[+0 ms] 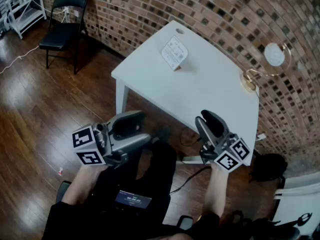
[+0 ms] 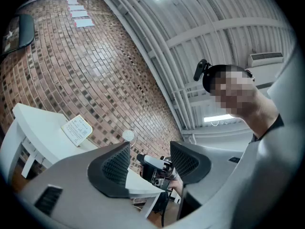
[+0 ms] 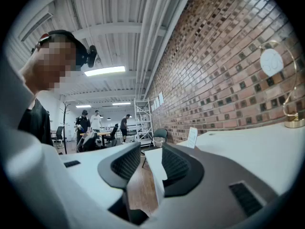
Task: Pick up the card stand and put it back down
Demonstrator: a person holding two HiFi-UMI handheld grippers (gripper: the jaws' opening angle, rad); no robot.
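White table (image 1: pixel 210 91) holds the card stand (image 1: pixel 174 53) upright near its far edge, well away from both tongs. Left gripper (image 1: pixel 142 128) and right gripper (image 1: pixel 207 118) hover short of it, jaws apart and empty, probably poised to reach.

The counter (image 1: pixel 200 91) is smooth, matt white, like painted or laminated board. The card stand (image 1: pixel 174 52) at its far side looks like printed white paper or card. The floor (image 1: pixel 35 109) is dark wood planks with a soft gloss. The wall (image 1: pixel 225 14) is rough, matt brick. At the counter's right edge, the gold stand (image 1: pixel 248 82) is shiny metal. The far-left chair (image 1: pixel 62 31) is black with a thin metal frame. The left gripper (image 1: pixel 144 126) and right gripper (image 1: pixel 206 120) are matt grey plastic with black, finely ribbed pads (image 2: pixel 116 166).
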